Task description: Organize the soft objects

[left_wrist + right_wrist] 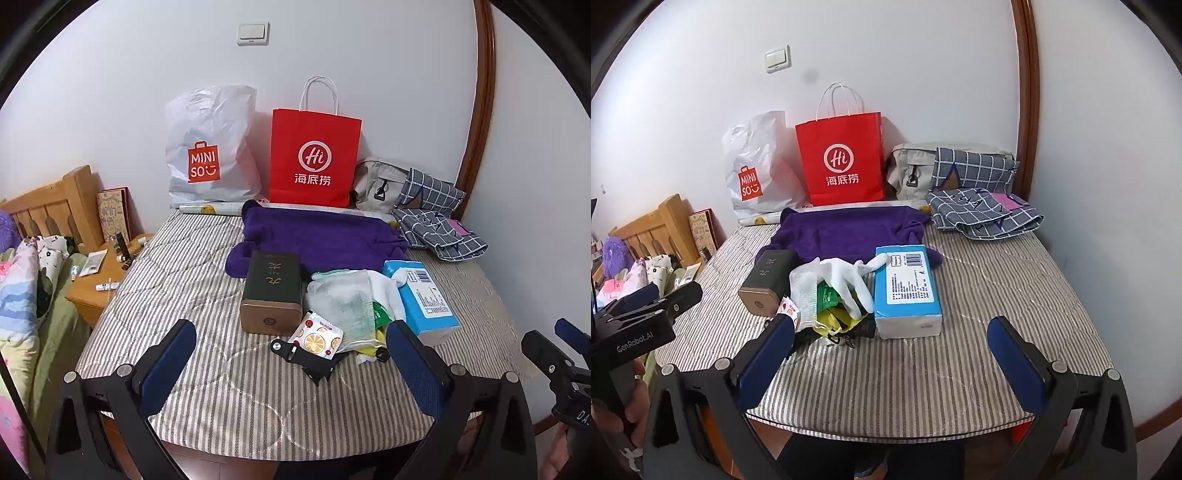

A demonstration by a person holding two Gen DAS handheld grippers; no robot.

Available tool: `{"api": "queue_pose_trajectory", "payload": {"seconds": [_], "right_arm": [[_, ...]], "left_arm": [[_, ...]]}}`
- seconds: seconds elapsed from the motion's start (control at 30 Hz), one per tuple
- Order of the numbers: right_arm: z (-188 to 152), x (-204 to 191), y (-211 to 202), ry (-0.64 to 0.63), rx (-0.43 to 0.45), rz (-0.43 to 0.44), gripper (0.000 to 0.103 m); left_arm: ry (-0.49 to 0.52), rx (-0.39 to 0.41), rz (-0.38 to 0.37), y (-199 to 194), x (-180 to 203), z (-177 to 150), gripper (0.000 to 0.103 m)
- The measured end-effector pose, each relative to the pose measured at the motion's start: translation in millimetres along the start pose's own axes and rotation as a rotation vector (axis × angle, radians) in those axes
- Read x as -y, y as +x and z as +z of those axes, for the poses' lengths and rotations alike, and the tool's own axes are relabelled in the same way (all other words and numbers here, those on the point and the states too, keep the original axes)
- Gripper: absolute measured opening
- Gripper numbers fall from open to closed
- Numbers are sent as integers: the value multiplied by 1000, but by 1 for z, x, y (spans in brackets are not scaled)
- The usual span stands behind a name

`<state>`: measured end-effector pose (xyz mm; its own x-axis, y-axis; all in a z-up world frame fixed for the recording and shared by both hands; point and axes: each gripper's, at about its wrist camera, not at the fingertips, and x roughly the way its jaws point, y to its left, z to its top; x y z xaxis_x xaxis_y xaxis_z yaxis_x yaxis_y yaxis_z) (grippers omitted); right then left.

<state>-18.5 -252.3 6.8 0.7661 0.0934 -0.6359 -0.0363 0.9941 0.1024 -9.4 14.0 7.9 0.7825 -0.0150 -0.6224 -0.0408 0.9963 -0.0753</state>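
Evidently both tools were idle: the left gripper [291, 365] stood with its blue pads wide apart and nothing between them, and the right gripper [890, 350] was spread just as wide, also empty. Both hovered over the near edge of the striped table cover [905, 376].

From the left gripper, a small fruit-print sachet [317, 338] lay just ahead at about 12 o'clock, touching a black clip [306, 360] on its near side. Beyond it at 11 o'clock sat a dark tea tin [271, 293], its long axis running away from the camera.

From the right gripper, a loose heap of soft things lay at about 11 o'clock: a white glove [846, 282], limp, with fingers pointing toward 2 o'clock, draped over a green packet [827, 297] and a yellow cloth [838, 319], with bubble wrap [803, 288] on its left. At 12 o'clock, touching the heap, rested a blue tissue pack [908, 288], its long axis pointing away from the gripper.

Farther out at 12 o'clock, a purple towel [846, 232] lay spread flat, its long side running left to right. At 1 o'clock, grey checked fabric [979, 214] lay crumpled in folds. Against the wall stood a red paper bag [842, 162], a white plastic bag [757, 170] and a grey pouch [912, 166].
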Motion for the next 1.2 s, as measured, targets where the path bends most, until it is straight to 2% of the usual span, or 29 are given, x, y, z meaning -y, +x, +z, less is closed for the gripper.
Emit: {"api": "queue_pose_trajectory", "payload": {"seconds": [1.2], "right_arm": [[1,-9,-1,-22,6,12,103]], "left_arm": [[7,2,13,0,4,3,103]]}}
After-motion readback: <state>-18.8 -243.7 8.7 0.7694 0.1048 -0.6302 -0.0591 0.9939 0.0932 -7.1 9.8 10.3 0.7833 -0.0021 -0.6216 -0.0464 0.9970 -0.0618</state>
